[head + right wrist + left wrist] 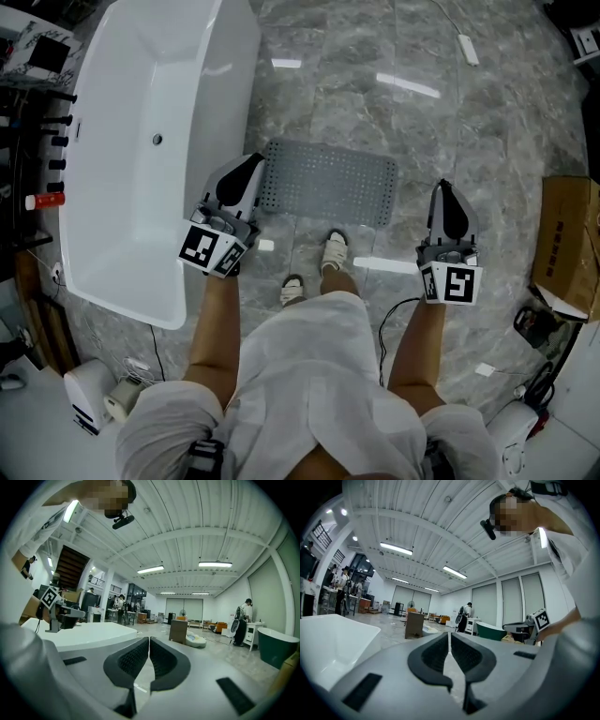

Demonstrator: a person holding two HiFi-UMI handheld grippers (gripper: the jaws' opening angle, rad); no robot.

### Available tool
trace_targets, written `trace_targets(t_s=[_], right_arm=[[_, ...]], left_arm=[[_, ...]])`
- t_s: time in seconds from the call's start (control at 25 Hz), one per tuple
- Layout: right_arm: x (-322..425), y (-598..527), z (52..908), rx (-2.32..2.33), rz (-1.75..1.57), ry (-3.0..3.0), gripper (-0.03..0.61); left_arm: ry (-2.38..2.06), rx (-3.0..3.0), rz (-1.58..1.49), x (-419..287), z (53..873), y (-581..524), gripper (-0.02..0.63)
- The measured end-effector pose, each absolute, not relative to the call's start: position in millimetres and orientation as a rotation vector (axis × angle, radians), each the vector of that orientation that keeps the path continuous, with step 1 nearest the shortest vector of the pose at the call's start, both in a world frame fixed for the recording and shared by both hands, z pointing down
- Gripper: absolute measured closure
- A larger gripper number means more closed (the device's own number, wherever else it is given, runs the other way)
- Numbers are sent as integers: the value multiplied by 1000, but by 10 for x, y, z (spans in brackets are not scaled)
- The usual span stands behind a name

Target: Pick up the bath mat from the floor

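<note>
The grey perforated rubber bath mat (328, 183) lies flat on the grey marbled floor (487, 131). It sits just beside the white freestanding bathtub (112, 169) and directly ahead of the person's feet (334, 251). The left tongs (251, 169) hang by the mat's left edge, and the right tongs (443, 192) are out past its right edge. Both are closed on nothing, pads together, pointing level. Held one to each side, they probably bracket the mat for a two-ended lift, and they would need to open first.

Behind left claw (247, 167): bath mat (330, 182) corner
</note>
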State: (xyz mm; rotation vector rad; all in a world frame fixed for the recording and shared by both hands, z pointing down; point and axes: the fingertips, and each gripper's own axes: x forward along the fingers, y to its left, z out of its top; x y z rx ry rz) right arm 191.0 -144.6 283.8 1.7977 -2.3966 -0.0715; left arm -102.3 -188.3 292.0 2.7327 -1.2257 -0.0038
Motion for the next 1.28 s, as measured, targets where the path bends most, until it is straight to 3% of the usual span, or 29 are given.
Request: trace_targets(t_s=[1.04,1.28], right_arm=[[2015,-1849,5439,1887,-59,-2364,543],[2035,-1945,5985,1911,-120,-2392,477]], left_arm=[[-1194,2720,78,-1105,5639,-2420,588],[-1205,2729,63,-1128,6283,-2582,588]])
